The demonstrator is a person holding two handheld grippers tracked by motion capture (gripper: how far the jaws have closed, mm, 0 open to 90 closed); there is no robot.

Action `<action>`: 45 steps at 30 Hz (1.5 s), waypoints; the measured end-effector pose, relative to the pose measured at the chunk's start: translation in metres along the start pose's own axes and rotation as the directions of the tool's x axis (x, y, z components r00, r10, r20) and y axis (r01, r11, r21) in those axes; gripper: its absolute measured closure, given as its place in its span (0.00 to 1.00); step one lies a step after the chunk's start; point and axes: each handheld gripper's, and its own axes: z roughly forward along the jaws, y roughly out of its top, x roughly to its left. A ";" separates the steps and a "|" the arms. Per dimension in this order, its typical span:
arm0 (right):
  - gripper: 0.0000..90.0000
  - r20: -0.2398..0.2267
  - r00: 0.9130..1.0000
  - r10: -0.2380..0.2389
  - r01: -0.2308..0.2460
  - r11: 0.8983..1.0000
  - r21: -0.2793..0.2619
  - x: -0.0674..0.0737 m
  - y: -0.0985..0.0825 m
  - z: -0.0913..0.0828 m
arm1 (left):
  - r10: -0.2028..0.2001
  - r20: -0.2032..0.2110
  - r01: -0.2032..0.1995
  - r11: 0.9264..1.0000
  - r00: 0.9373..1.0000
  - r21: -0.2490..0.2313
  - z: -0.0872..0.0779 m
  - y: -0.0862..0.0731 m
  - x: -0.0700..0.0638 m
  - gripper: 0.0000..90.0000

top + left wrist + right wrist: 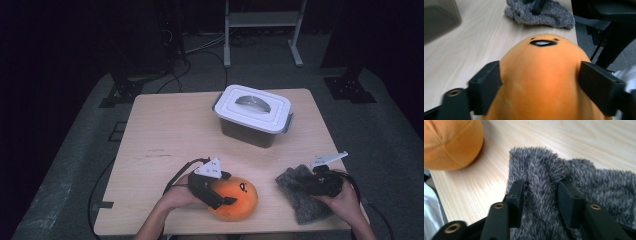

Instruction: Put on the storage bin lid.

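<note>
An orange round plush toy [240,202] with a small black-rimmed mark lies at the table's near edge. My left gripper [231,188] reaches over it from the left. In the left gripper view, the jaws [540,85] press on both sides of the plush [540,62], which bulges wider below them. A grey fuzzy cloth [305,207] lies crumpled at the near right. My right gripper [311,181] rests on it. In the right gripper view, its jaws [541,192] stand apart over a raised fold of the cloth [599,187], and the plush [449,142] sits at top left.
A lidded box [252,107], white on top with a grey handle and side clips, stands at the back middle of the light wooden table [165,130]. Cables trail off the table's near left. A metal stand and dark equipment sit on the floor behind.
</note>
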 end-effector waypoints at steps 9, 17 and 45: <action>0.52 -0.034 0.999 -0.018 0.015 0.996 -0.090 0.011 0.007 -0.002 | 0.022 0.016 -0.021 1.000 1.000 -0.004 0.004 -0.003 -0.002 0.39; 0.48 -0.020 0.999 -0.028 0.026 0.994 -0.105 0.017 0.009 0.000 | 0.096 -0.046 -0.097 0.995 0.994 -0.022 -0.004 0.007 -0.009 0.54; 0.45 -0.080 0.996 -0.045 0.036 0.993 -0.110 0.027 0.012 0.009 | 0.051 -0.093 -0.060 0.994 0.994 -0.091 -0.019 0.007 0.001 0.37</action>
